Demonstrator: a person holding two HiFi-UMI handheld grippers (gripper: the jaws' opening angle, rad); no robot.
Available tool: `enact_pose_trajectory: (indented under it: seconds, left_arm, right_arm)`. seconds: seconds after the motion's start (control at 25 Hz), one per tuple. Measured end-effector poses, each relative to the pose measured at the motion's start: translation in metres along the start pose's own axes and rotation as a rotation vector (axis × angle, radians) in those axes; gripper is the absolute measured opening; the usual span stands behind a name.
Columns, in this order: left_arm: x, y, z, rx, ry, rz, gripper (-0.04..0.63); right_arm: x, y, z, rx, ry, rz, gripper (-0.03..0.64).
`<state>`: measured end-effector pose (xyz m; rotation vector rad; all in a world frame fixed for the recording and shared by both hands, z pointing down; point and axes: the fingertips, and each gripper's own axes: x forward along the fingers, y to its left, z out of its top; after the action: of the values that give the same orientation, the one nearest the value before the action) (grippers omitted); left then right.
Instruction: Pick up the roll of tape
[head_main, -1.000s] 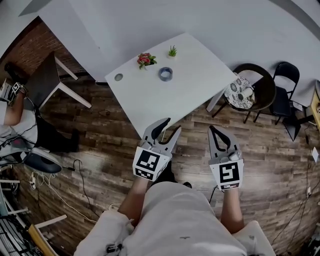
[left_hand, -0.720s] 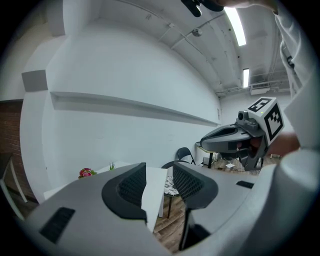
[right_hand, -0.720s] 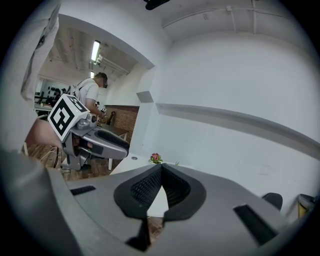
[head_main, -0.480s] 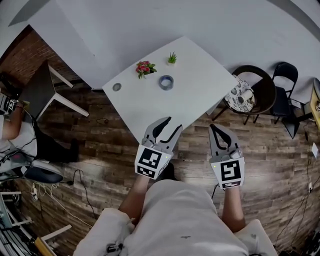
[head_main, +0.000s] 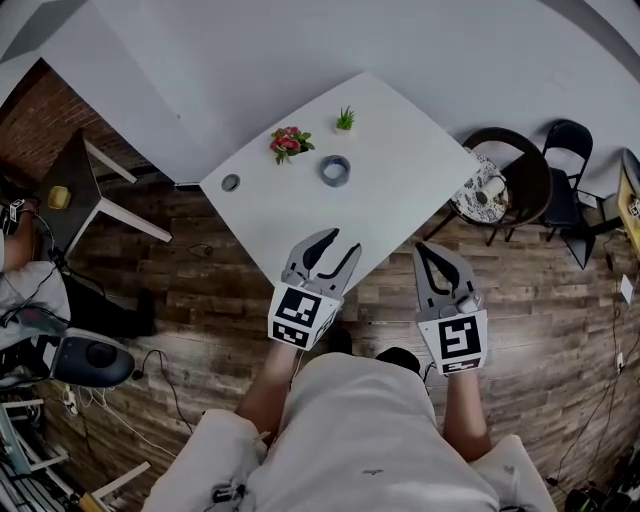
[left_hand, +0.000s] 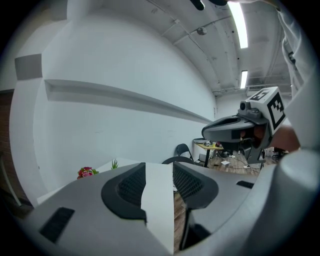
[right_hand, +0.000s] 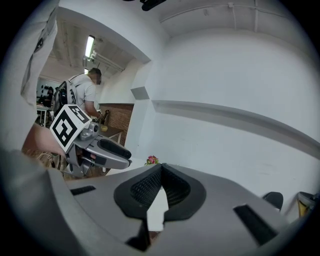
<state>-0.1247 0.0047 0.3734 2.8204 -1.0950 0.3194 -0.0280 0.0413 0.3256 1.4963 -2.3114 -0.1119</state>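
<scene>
The roll of tape (head_main: 335, 170), blue-grey, lies flat near the middle of the white table (head_main: 400, 170). My left gripper (head_main: 343, 243) is open and holds nothing; its tips reach over the table's near corner, well short of the tape. To its right, my right gripper (head_main: 428, 252) hangs over the wooden floor with its tips together and nothing in them. In the left gripper view the open jaws (left_hand: 159, 167) frame the table's edge and hide the tape. The right gripper view has its own gripper (right_hand: 161, 167) shut, with the left gripper (right_hand: 100, 150) beside it.
A pink flower pot (head_main: 288, 141), a small green plant (head_main: 345, 120) and a small round disc (head_main: 231, 183) share the table with the tape. A round dark chair (head_main: 520, 180) and a black folding chair (head_main: 567, 190) stand right. A wall runs behind the table.
Both grippers and the person have come closer to the table; the left gripper's tips now overlap its near corner. The tape has not moved.
</scene>
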Motion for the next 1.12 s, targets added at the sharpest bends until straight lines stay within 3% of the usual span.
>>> enact_pose_trajectory:
  seconds: [0.4, 1.12]
  left_arm:
    - [0.004, 0.006, -0.014, -0.017, 0.035, 0.001, 0.181]
    - [0.060, 0.048, -0.014, -0.083, 0.078, 0.180, 0.183]
  right_arm:
    - [0.011, 0.003, -0.007, 0.030, 0.021, 0.024, 0.005]
    - [0.096, -0.043, -0.005, 0.009, -0.015, 0.239, 0.005]
